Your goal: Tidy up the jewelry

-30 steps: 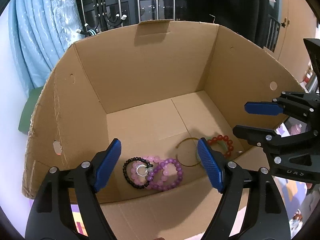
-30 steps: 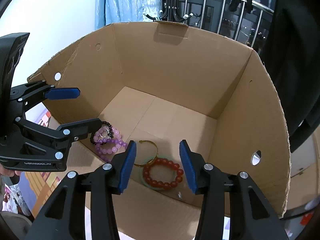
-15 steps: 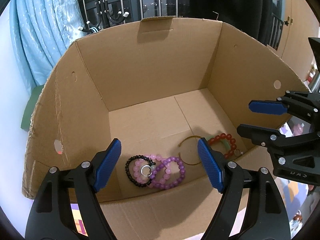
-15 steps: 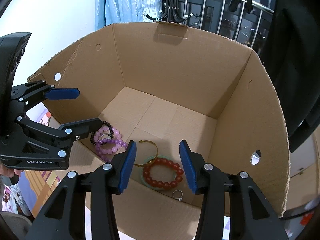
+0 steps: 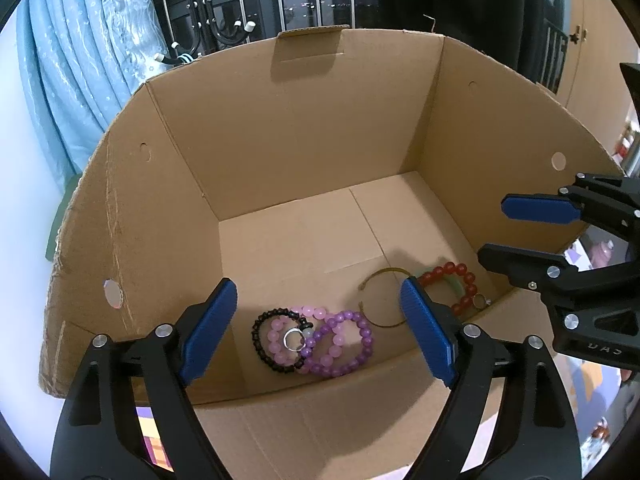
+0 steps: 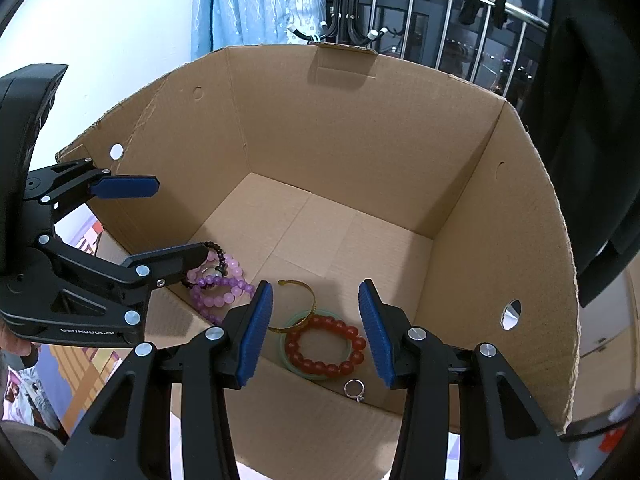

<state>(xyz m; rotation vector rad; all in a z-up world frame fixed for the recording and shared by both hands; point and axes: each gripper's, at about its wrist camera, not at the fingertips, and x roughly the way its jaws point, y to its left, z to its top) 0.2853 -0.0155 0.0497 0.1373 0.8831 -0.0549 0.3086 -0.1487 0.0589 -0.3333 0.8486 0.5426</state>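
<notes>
Left wrist view: black bead bracelet (image 5: 276, 340), pink bead bracelet (image 5: 280, 332) and purple bead bracelet (image 5: 344, 344) overlapping in a cluster on the floor of the cardboard box (image 5: 304, 148), straight ahead between the spread pads of the left gripper (image 5: 318, 330); small silver ring (image 5: 293, 339) lying on top of that cluster. Further toward the right finger, thin gold open bangle (image 5: 380, 300), partly hidden by the blue pad; beyond it, red bead bracelet (image 5: 452, 284) over a pale green bangle (image 5: 446, 280), with a second small ring (image 5: 480, 301) just beside the red beads near the box wall. Left gripper jaws wide apart, holding nothing, hovering over the near wall of the box. Right wrist view: red bead bracelet (image 6: 324, 346) resting on the green bangle (image 6: 296, 320), directly ahead between the pads of the right gripper (image 6: 316, 334); gold bangle (image 6: 296, 304) touching the green one on the side of the left finger; solitaire-style ring (image 6: 354, 389) close under the tool near the box's front wall. Right gripper jaws also apart and empty. Off to the left of this tool, the left gripper (image 6: 160, 224) seen side-on over the purple and pink beads. Beyond the box, blue curtain (image 6: 248, 4) and metal railing (image 6: 440, 8).
</notes>
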